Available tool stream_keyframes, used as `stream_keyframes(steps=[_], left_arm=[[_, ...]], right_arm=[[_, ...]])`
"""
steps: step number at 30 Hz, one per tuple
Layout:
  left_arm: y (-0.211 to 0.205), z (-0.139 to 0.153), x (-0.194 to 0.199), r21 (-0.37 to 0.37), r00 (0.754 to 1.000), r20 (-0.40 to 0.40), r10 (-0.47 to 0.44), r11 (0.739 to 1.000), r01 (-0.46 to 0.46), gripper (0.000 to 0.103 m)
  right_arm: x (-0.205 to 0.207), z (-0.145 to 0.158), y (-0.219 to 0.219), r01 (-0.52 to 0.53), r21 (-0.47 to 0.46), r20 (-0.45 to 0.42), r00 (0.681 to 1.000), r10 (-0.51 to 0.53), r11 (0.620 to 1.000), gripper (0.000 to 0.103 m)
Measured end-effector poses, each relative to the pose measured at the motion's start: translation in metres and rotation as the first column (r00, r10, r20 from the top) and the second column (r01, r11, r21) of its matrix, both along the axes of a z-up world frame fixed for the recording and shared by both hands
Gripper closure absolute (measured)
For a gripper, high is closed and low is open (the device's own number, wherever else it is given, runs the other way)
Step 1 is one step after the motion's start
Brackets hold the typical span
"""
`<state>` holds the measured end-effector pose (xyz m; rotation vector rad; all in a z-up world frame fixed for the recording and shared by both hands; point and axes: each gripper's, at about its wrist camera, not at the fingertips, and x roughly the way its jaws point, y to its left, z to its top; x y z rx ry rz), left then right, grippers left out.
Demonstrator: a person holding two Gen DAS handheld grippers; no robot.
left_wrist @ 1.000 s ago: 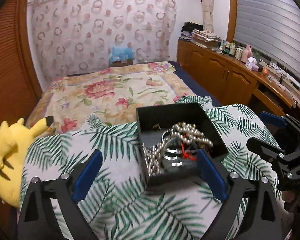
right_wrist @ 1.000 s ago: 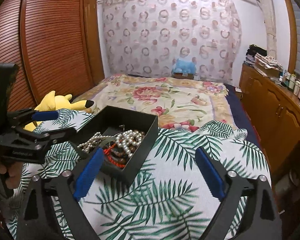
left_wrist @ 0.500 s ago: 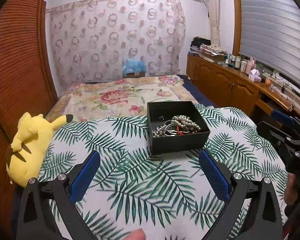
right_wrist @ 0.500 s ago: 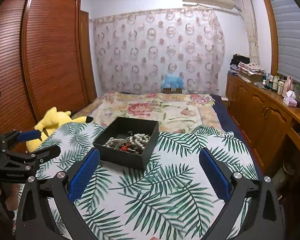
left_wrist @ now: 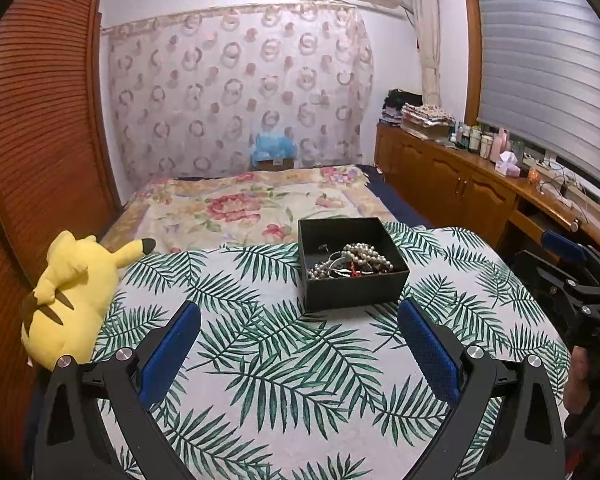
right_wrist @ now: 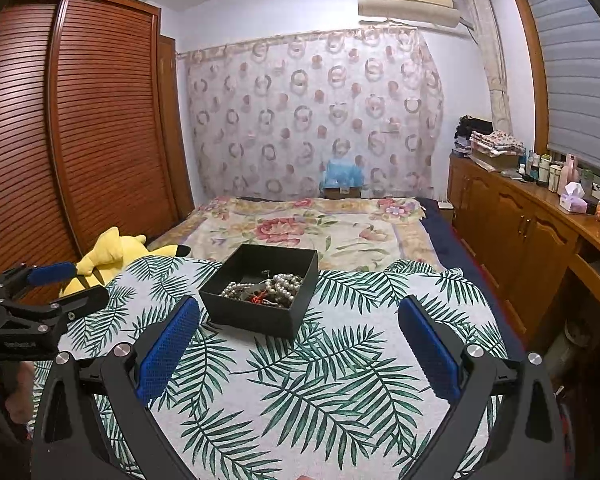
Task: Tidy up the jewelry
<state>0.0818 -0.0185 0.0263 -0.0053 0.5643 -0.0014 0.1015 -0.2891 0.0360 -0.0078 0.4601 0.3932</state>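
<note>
I hold two grippers above a cloth printed with green palm leaves [left_wrist: 284, 376], spread over the near end of a bed. My left gripper [left_wrist: 299, 350] has its jaws spread wide, the blue pads far apart, and nothing sits between them. My right gripper [right_wrist: 299, 350] is the same: jaws wide, blue pads well apart, holding nothing.

A black open-topped box [left_wrist: 352, 292] rests on the leaf cloth ahead of both grippers, clear of all the fingers. In the left wrist view it lies ahead and a little right of centre; in the right wrist view the same box [right_wrist: 260, 316] lies ahead and left of centre. Inside it is a tangled heap of jewelry [left_wrist: 350, 262]: strands of pale pearl-like beads, silvery beads, darker beads and a small red piece, piled toward the near side of the box.

A yellow plush toy [left_wrist: 74, 296] lies at the left edge of the cloth, beside a slatted wooden wardrobe [right_wrist: 76, 132]. Beyond the cloth is a floral bedspread [left_wrist: 256, 208], then a patterned curtain [right_wrist: 312, 112]. A wooden cabinet [right_wrist: 516, 232] with bottles on top runs along the right wall.
</note>
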Motion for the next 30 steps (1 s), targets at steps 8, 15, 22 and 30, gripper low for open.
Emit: stream_keyframes(steps=[8,15,22,30], left_arm=[[0.0,0.0008,-0.0041,0.003,1.0,0.011,0.004,1.0,-0.004,0.008],[-0.0013,0.0019,-0.0051,0.001,1.0,0.017,0.001,1.0,-0.001,0.008],[-0.0027,0.0049,-0.0075,-0.004,1.0,0.031,0.0,1.0,0.0,0.008],[-0.0028,0.0051,-0.0081,-0.003,0.999,0.033,0.001,1.0,-0.001,0.008]], right_arm=[[0.0004,0.0027,-0.0046,0.012,0.012,-0.003,1.0,-0.012,1.0,0.003],[0.002,0.0022,-0.0074,0.015,0.011,-0.002,1.0,-0.015,1.0,0.003],[0.0015,0.002,-0.0062,0.014,0.01,-0.004,1.0,-0.014,1.0,0.003],[0.0013,0.0011,-0.0061,0.013,0.01,-0.004,1.0,-0.013,1.0,0.003]])
